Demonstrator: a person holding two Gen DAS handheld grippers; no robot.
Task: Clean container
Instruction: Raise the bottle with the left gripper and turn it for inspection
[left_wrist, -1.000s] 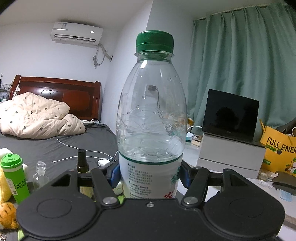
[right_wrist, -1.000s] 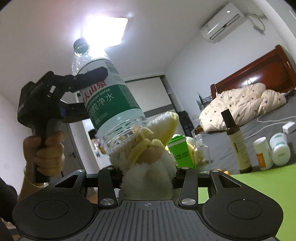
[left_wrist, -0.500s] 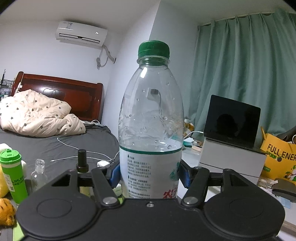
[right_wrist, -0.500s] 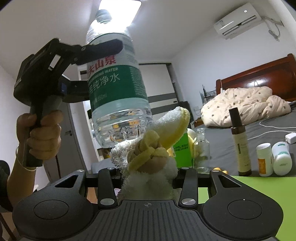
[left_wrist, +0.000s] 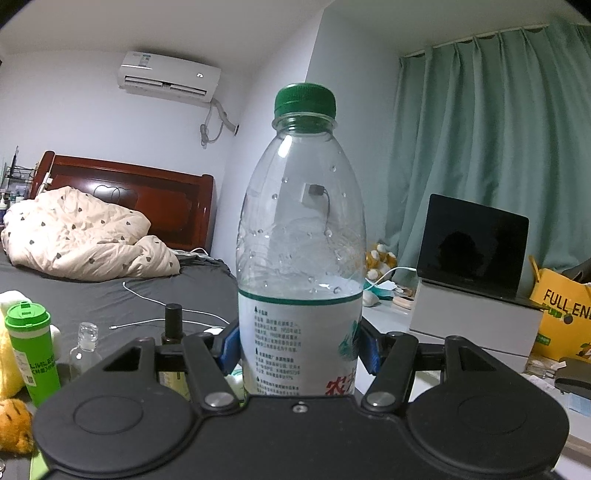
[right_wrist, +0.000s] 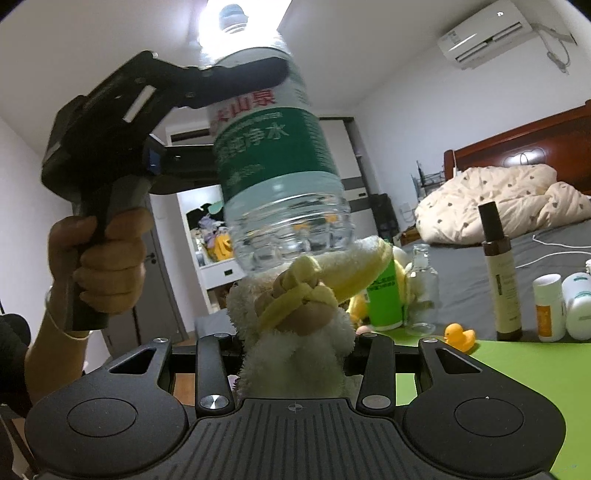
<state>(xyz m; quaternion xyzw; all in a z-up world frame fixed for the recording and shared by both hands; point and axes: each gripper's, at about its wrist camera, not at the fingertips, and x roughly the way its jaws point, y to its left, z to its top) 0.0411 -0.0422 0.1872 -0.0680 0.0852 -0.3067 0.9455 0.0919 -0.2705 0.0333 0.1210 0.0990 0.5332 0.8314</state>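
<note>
Left claw (left_wrist: 300, 349) clamped on upright clear bottle (left_wrist: 301, 243), green cap (left_wrist: 305, 99); bed (left_wrist: 110, 258) behind, laptop (left_wrist: 472, 245) right

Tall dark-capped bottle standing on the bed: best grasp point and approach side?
Grip the tall dark-capped bottle on its pale lower body, jaws level, coming from the green mat side. It stands upright and narrow; the slim dark neck likely gives less hold. Avoid its right flank, where the orange-labelled white bottle stands close by.

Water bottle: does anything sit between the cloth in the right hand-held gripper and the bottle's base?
Nothing visible does. The fluffy cloth clamped in the right hand-held gripper already meets the base of the water bottle, which the left hand-held gripper grips around the label.
</note>
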